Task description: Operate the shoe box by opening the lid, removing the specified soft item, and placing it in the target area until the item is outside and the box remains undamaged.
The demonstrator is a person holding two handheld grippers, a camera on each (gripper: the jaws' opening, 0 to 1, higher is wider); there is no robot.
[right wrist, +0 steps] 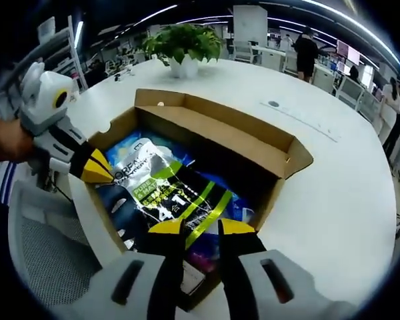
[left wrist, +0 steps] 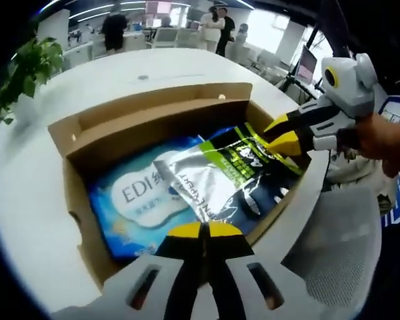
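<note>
Inside the open cardboard shoe box [left wrist: 147, 123] on the round white table [left wrist: 27, 200] lies the soft item I am after — a shiny silver, black and green pouch [left wrist: 233, 170], resting on top of a blue and white pack [left wrist: 137, 200]. The lid is already folded back, so I judge the step in hand to be taking the pouch out. In the left gripper view my left gripper [left wrist: 203, 232] has its yellow-tipped jaws drawn together right at the pouch's near edge; whether they pinch the foil I cannot tell. My right gripper [right wrist: 201, 228] hovers at the pouch's other end with a narrow gap between its jaws, touching or just above it. Next I need a firm pinch on the foil, then a straight lift clear of the box walls — beyond stand a potted plant [right wrist: 183, 43] and people in an office
</note>
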